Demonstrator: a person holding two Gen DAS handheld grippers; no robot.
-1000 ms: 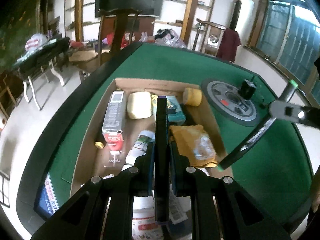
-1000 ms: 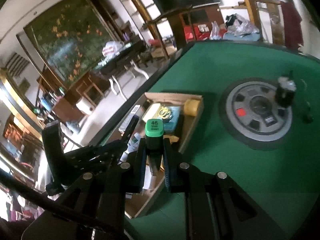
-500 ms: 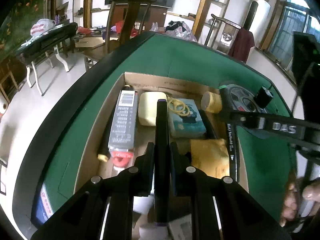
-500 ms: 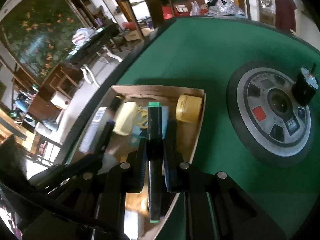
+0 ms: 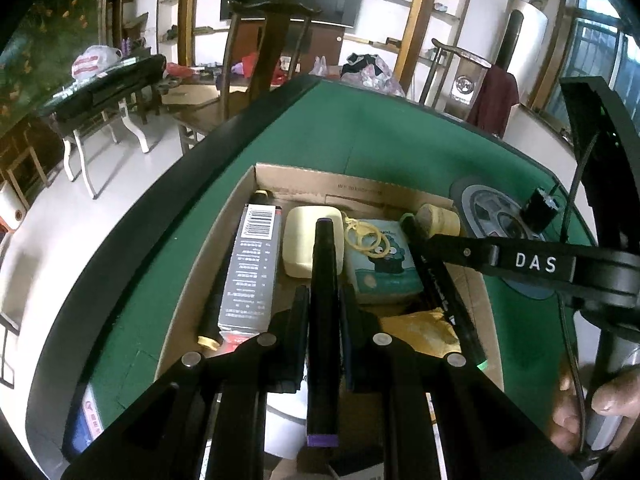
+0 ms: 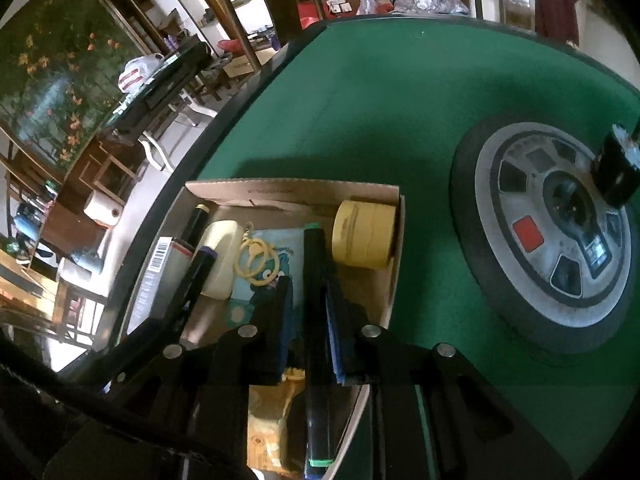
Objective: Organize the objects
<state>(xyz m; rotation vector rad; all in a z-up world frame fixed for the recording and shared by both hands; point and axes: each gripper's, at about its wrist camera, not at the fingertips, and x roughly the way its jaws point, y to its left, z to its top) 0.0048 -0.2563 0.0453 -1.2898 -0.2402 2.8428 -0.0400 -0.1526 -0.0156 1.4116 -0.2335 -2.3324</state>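
As you hold both grippers over the cardboard box on the green worktop, your left gripper has its jaws clenched on a purple-capped marker. Your right gripper has just been easing its jaws apart around a green-capped marker, which stays between them above the box, beside the tape roll.
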